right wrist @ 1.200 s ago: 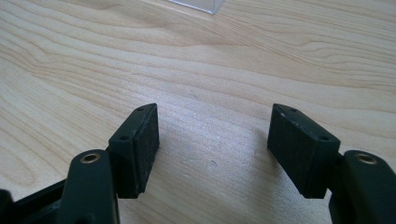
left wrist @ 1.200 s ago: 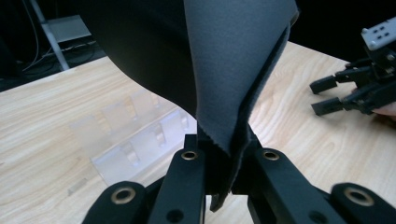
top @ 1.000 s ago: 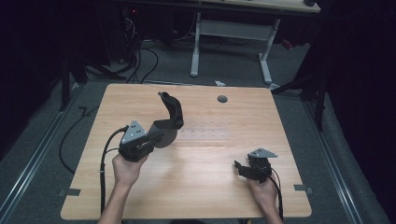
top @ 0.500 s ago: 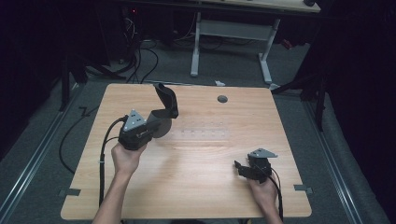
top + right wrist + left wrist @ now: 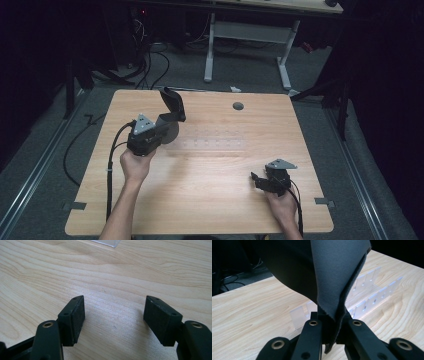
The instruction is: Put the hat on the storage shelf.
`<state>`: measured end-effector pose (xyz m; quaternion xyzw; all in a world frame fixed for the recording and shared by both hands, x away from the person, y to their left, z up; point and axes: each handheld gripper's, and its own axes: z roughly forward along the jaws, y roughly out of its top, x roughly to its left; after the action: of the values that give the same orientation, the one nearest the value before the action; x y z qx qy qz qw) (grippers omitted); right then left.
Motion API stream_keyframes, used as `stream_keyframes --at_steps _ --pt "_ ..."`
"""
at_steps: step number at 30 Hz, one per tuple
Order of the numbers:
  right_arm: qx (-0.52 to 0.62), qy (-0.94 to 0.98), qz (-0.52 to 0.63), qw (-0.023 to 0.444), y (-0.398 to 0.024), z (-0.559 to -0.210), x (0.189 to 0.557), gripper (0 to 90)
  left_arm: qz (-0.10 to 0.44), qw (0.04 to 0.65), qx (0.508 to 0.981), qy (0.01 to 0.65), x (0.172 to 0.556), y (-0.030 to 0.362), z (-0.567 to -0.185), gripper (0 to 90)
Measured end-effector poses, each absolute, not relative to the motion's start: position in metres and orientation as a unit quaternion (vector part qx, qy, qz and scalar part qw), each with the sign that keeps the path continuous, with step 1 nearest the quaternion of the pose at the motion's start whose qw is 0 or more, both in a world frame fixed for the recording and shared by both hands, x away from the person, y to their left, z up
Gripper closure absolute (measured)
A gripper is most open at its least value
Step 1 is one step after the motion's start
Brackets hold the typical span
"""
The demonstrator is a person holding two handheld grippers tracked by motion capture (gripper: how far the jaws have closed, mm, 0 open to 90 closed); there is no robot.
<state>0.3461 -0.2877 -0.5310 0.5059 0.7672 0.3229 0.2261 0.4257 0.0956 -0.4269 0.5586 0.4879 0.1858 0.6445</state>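
Observation:
My left gripper hovers over the left half of the wooden table, shut on a dark grey sheet of soft fabric. The sheet stands up from the jaws and curls over at its top. In the left gripper view the folded sheet is pinched between the two pads of my left gripper and hides much of the scene. A clear plastic slotted rack lies flat mid-table, just right of that gripper, and the rack shows past the sheet. My right gripper rests near the front right, and my right gripper stands open over bare wood.
A round cable hole sits near the table's far edge. Behind the table stands a white desk frame, with cables on the grey floor. A corner of the clear rack shows at the top of the right gripper view.
My left hand has carried the grey sheet leftward and slightly away across the table. The right hand has stayed in place.

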Motion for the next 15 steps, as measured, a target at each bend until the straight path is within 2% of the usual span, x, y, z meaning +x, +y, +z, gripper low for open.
stream_keyframes --at_steps 15 --pt "0.506 0.767 0.323 0.226 -0.2877 -0.531 0.346 33.8 0.199 0.635 0.557 0.497 0.433 0.0938 -0.4329 86.3"
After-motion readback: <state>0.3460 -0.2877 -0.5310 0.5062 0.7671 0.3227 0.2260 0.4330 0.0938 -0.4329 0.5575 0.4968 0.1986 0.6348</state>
